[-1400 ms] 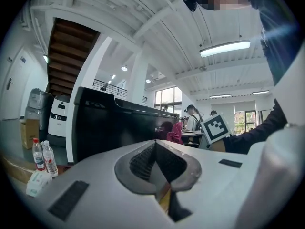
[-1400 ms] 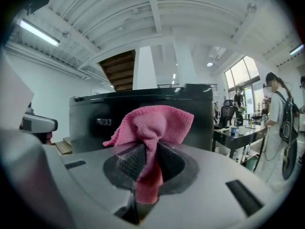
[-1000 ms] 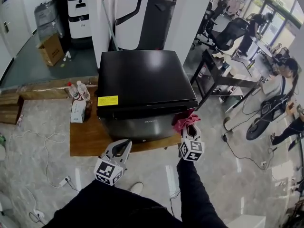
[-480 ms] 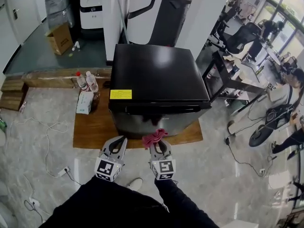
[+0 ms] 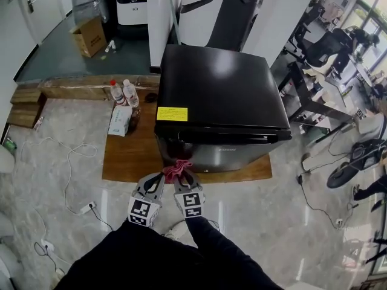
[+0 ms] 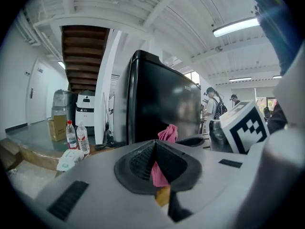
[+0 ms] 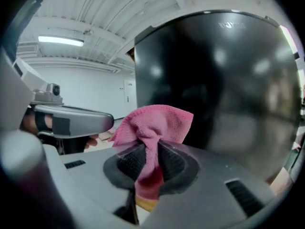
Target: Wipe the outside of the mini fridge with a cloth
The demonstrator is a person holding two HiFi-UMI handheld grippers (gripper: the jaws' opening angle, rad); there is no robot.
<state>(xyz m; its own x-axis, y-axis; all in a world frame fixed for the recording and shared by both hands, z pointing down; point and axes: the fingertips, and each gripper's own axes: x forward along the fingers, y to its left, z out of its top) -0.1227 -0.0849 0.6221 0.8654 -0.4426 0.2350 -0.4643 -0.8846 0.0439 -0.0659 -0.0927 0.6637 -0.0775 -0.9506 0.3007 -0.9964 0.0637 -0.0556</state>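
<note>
Crumpled pink cloth [image 5: 177,169] is pinched in the right claw [image 5: 182,176], held at the front of the glossy black mini fridge [image 5: 224,95], left claw [image 5: 159,179] kept closed alongside.

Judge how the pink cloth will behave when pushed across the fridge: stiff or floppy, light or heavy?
The cloth is probably floppy: it bunches above the right gripper, which is shut on it. Likely light: a small pinch holds it up. Its fuzzy weave may drag slightly on the glossy fridge.
</note>
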